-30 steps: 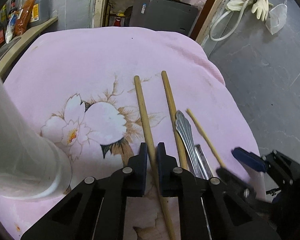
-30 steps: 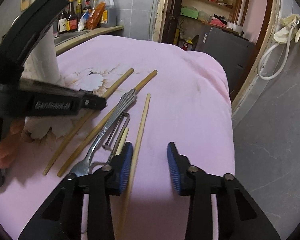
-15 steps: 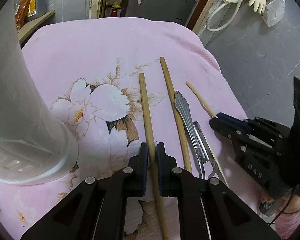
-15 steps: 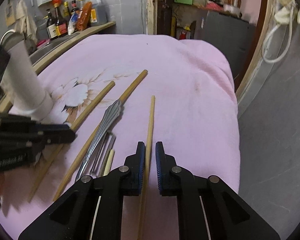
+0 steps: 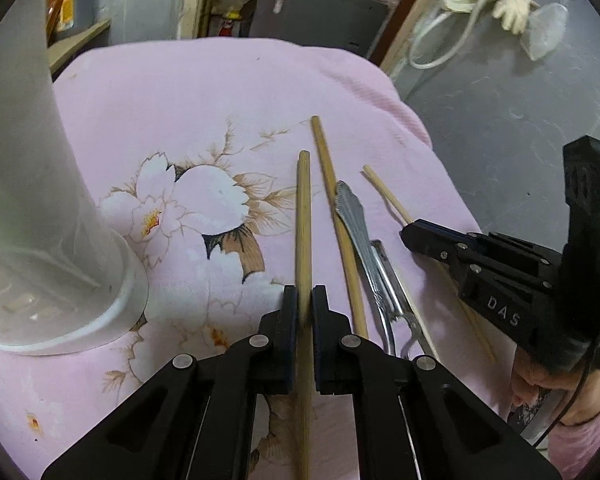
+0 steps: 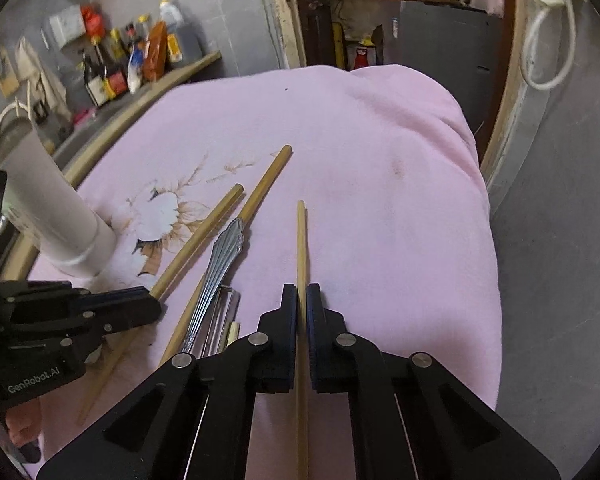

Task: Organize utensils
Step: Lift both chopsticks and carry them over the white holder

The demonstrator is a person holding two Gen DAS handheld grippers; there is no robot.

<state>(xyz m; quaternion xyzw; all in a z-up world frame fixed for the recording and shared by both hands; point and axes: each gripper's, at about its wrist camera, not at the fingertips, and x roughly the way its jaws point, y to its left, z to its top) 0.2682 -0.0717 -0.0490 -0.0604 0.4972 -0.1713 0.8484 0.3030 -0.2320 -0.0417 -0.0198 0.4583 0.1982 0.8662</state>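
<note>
My left gripper (image 5: 304, 300) is shut on a thick wooden chopstick (image 5: 303, 216), lifted a little off the pink cloth. My right gripper (image 6: 301, 300) is shut on a thin pale chopstick (image 6: 301, 240). A second thick chopstick (image 5: 332, 200), a metal fork (image 5: 356, 228) and a metal peeler (image 5: 388, 268) lie between the two grippers. A tall white utensil holder (image 5: 40, 220) stands at the left; it also shows in the right wrist view (image 6: 56, 208).
The pink flowered cloth (image 5: 220, 100) covers a small table with a drop to the grey floor (image 5: 500, 100) on the right. A shelf with bottles (image 6: 132, 60) runs along the far left wall. A dark cabinet (image 6: 440, 40) stands behind.
My right gripper has shut on the thin chopstick and lifted it. My left gripper, still shut on the thick chopstick, has raised its near end and drawn back a little.
</note>
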